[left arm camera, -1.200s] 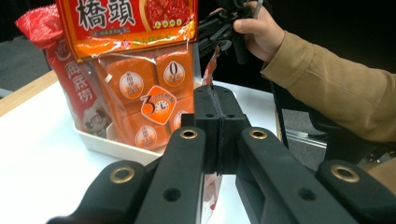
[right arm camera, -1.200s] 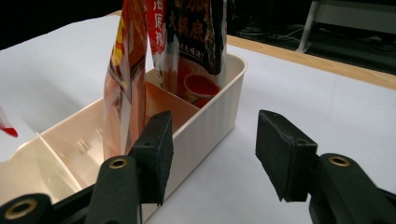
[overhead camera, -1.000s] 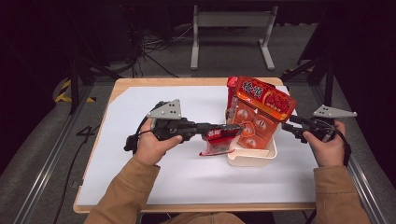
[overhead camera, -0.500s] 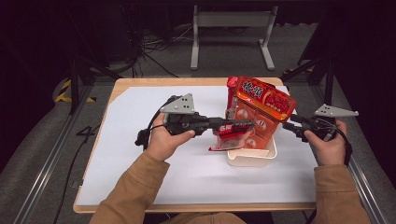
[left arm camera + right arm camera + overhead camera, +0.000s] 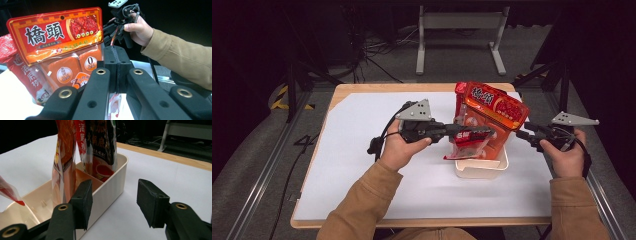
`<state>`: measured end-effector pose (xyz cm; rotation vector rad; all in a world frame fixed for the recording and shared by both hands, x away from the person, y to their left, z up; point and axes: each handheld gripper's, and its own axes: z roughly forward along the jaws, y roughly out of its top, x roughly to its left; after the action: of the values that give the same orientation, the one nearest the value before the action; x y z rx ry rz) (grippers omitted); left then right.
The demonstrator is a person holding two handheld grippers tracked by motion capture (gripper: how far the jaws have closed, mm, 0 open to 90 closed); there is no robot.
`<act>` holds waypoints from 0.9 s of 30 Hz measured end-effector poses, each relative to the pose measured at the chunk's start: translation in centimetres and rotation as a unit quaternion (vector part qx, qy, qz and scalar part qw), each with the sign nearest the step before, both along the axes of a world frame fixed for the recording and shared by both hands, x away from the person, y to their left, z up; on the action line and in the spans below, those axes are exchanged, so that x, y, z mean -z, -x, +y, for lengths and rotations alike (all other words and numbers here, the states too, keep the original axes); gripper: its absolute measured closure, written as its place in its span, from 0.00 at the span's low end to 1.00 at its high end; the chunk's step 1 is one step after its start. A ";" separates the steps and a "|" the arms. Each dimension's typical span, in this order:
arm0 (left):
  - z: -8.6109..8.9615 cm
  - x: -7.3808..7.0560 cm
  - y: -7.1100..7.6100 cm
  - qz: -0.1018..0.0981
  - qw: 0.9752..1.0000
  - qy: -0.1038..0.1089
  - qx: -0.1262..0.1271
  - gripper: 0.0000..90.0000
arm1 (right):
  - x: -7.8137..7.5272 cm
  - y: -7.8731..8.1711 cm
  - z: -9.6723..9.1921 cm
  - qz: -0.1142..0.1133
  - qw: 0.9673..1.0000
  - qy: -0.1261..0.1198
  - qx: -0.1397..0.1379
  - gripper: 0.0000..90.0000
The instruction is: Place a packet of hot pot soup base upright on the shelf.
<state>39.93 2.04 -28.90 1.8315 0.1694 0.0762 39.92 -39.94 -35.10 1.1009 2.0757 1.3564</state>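
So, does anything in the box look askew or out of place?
Yes. The orange packet leans tilted over the box instead of standing straight. A smaller red packet, clamped in the left hand-held gripper, hangs over the rim, not yet inside.

Large characters "橋頭" read on the red-and-orange header of the orange packet; a "0" in a white circle and a partly hidden "3" printed on its clear lower front. Smaller print there, and on the red packet beside it, too blurred to read.
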 end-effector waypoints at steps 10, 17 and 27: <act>-1.2 0.4 -0.3 -0.001 1.000 0.004 0.004 1.00 | 0.2 0.1 0.0 0.003 1.000 -0.003 0.004 0.51; -2.1 0.8 -0.4 0.000 1.000 0.011 0.012 1.00 | 0.2 0.1 -0.1 0.001 1.000 -0.001 0.004 0.51; -3.4 1.5 -0.3 0.003 0.999 0.022 0.026 1.00 | 0.2 0.0 -0.1 0.004 1.000 -0.001 0.003 0.51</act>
<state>40.21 -1.40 -30.37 1.7919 0.1269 0.0292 39.90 -40.00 -35.35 1.1136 2.0759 1.3539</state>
